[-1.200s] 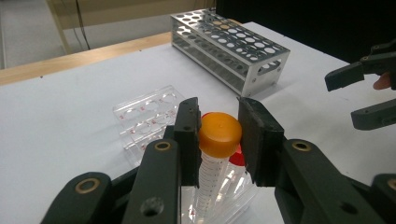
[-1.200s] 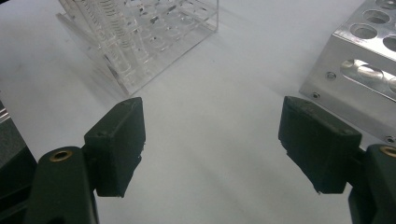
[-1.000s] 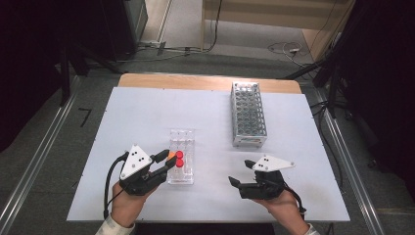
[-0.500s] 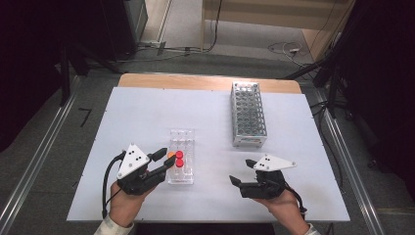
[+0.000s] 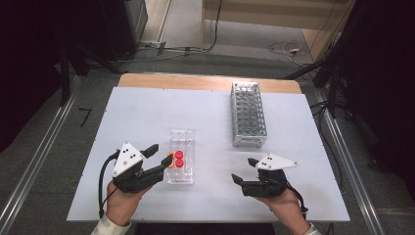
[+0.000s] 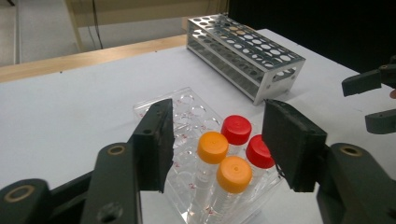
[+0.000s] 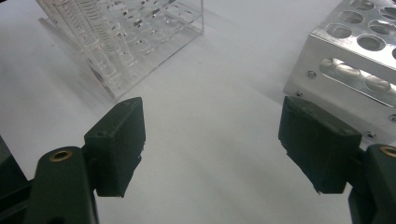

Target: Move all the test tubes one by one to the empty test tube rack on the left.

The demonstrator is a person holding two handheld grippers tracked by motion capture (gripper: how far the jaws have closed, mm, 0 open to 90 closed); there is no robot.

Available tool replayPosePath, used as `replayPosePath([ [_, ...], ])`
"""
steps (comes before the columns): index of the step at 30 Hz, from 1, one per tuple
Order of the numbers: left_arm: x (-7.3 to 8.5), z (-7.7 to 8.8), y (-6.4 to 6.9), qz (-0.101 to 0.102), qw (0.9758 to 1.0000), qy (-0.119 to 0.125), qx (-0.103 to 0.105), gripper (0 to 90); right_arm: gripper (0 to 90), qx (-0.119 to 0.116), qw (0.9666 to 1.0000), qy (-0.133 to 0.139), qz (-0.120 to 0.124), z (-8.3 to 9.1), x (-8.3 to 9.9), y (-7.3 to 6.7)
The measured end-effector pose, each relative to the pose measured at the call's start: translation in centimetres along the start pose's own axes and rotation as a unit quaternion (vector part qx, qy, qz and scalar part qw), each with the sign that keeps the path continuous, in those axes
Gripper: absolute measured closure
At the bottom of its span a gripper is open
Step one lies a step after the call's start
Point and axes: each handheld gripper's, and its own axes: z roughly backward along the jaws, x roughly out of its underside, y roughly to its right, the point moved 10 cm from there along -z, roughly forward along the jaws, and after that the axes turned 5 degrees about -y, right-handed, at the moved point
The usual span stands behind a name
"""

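Newly parted left gripper (image 6: pixel 215 147) fingers (image 6: pixel 156 140), apart astride capped tubes (image 6: pixel 212 154), no contact.

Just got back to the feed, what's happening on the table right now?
A person holds a gripper in each hand at the white table. The left gripper sits at the clear rack with its four capped tubes, two orange and two red; its jaws have just been opening and stand apart around the caps without pressing on any. The right gripper is open over bare table, holding nothing. The metal rack stands farther back.
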Motion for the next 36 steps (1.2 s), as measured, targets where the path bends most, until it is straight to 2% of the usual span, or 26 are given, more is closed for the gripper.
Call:
replayPosePath([
  [5, 0.2, 0.5, -1.5, 0.017, 0.9997, 0.003, -0.018, 35.4, 21.6, 0.012, 0.9999, 0.005, -0.006, 0.2, 0.1, 0.9],
  [9, 0.8, 1.1, -3.3, 0.038, 0.9986, 0.006, -0.036, 30.7, 21.6, 0.028, 0.9994, 0.01, -0.019, 0.7, 0.4, 2.2],
  [12, 1.5, 1.4, -4.9, 0.046, 0.9973, 0.002, -0.057, 29.1, 21.6, 0.039, 0.9987, 0.017, -0.028, 1.1, 0.6, 3.2],
  [15, 2.5, 1.4, -6.9, 0.057, 0.9947, -0.005, -0.086, 27.5, 21.6, 0.049, 0.9979, 0.02, -0.036, 1.5, 0.9, 4.2],
  [21, 4.1, 2.0, -10.5, 0.09, 0.9872, -0.012, -0.132, 23.9, 21.5, 0.084, 0.995, 0.025, -0.048, 2.4, 1.7, 6.6],
  [24, 4.9, 2.4, -11.6, 0.1, 0.9841, -0.014, -0.146, 23.0, 21.2, 0.106, 0.9919, 0.028, -0.064, 3.3, 2.6, 8.3],
  [27, 5.6, 2.6, -11.9, 0.099, 0.9833, -0.022, -0.151, 22.6, 21.1, 0.131, 0.9874, 0.034, -0.082, 4.4, 3.6, 10.3],
  [30, 6.5, 2.7, -11.9, 0.093, 0.9826, -0.034, -0.157, 21.3, 21.1, 0.16, 0.9812, 0.038, -0.101, 5.3, 4.7, 12.5],
  [36, 7.4, 2.4, -12.3, 0.095, 0.9813, -0.044, -0.162, 20.2, 20.7, 0.198, 0.9681, 0.031, -0.15, 5.9, 7.2, 16.0],
])
